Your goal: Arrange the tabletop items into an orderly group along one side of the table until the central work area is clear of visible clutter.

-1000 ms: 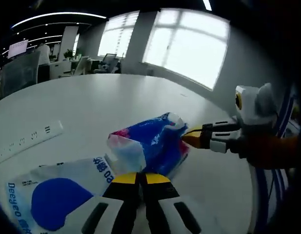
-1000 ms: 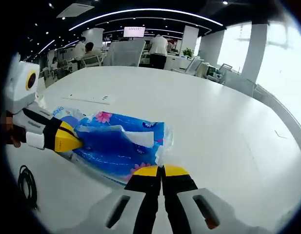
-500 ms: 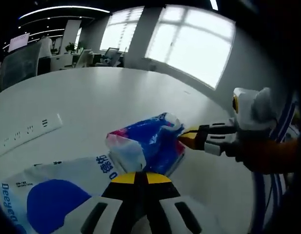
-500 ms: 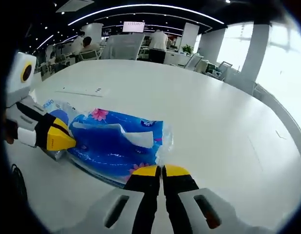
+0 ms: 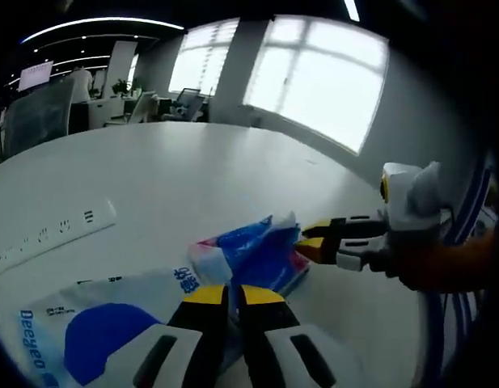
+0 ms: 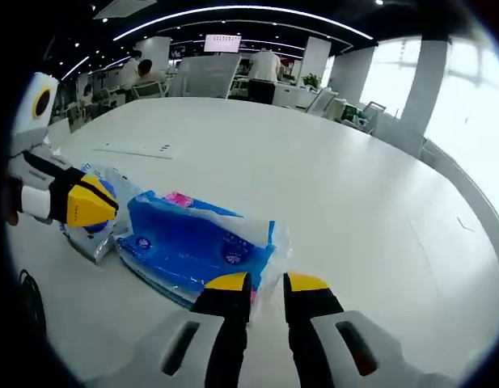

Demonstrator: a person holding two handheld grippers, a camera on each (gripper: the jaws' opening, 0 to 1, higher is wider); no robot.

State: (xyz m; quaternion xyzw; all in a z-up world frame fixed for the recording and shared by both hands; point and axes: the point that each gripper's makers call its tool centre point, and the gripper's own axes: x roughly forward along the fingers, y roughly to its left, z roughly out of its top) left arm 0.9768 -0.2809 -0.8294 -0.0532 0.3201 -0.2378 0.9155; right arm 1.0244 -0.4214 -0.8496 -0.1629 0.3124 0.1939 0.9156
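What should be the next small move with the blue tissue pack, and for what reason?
Probably close the right gripper on the near edge of the blue tissue pack: its jaws stand slightly apart right at that edge, and the pack lies beside the white-and-blue bag, away from the table edge. The left gripper looks shut.

A broad white counter [image 6: 338, 186] carries a blue tissue pack [image 6: 196, 246], a white-and-blue plastic pack [image 5: 95, 323], a white power strip [image 5: 51, 238] and a black cable [image 6: 27, 303].
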